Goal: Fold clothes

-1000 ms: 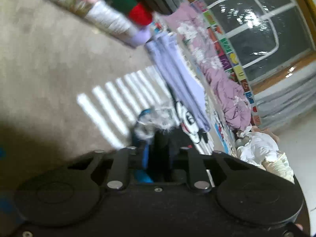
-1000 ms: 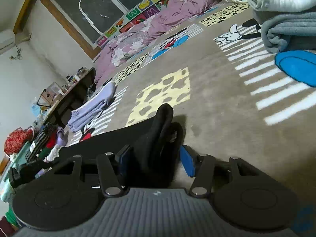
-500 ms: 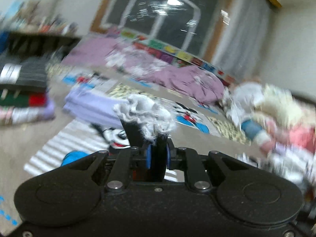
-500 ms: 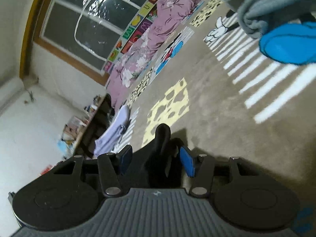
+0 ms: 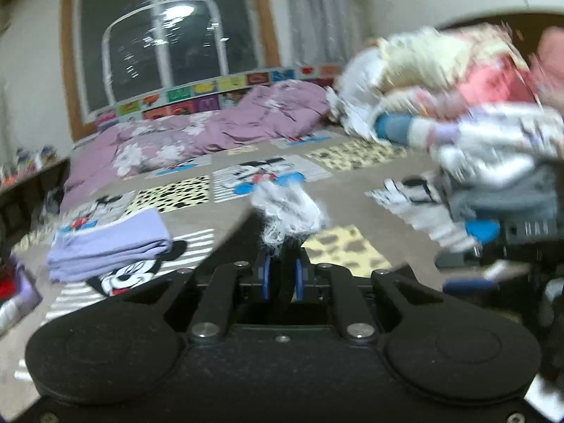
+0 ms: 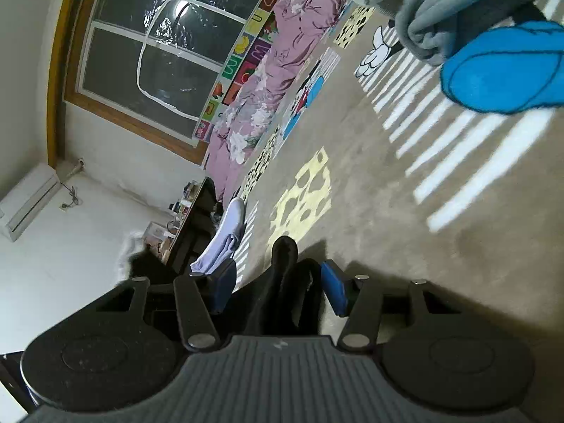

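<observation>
**Dark garment held at two ends above the carpet**

Both grippers hold one dark garment [image 6: 282,282], probably so that it hangs stretched between them before a fold; this is my judgement from the two grips.

The left gripper [image 5: 281,275] has its fingers [image 5: 267,276] nearly closed, clenched on a thin piece of the garment. A frayed white edge [image 5: 289,211] stands up just above the fingertips, so the grip seems to be at a hem or torn end.

The right gripper [image 6: 278,289] has its fingers [image 6: 333,290] wider apart, and a thick bunch of the same black cloth fills the space between them. Whether both pads press the cloth firmly, I cannot tell, but the cloth stays up between them, so I judge that it is grasped.

The garment is in the air, over the carpet [image 6: 387,194]. A folded lilac piece [image 5: 112,243] lies on the carpet at the left, likely already finished. A heap of mixed clothes [image 5: 458,105] waits at the right, blurred in the left view. A purple quilt [image 5: 211,134] lies under the window.
</observation>
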Demonstrator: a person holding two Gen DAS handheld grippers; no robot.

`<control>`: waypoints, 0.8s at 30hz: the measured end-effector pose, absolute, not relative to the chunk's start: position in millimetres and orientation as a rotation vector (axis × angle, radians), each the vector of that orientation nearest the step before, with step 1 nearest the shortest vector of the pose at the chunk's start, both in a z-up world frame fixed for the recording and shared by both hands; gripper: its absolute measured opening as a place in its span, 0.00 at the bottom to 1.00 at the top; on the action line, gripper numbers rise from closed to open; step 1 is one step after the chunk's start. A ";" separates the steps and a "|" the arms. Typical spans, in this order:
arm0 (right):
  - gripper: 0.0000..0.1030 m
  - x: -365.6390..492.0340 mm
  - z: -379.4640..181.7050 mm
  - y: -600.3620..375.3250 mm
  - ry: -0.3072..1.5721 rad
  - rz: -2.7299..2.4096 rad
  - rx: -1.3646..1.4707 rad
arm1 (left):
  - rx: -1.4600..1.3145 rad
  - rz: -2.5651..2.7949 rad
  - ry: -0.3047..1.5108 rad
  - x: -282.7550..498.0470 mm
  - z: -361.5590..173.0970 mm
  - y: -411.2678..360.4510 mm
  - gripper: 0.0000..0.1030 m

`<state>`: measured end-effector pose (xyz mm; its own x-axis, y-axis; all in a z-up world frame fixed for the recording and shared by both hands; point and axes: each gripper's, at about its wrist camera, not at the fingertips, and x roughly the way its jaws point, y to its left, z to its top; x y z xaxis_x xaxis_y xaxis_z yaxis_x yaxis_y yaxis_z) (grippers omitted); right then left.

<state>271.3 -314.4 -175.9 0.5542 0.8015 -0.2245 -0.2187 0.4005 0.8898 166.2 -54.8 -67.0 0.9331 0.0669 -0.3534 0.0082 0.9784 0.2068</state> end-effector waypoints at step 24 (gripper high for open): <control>0.54 271.5 -173.8 -325.9 0.696 0.745 0.933 | 0.685 -0.114 0.424 147.3 -132.5 -150.0 0.12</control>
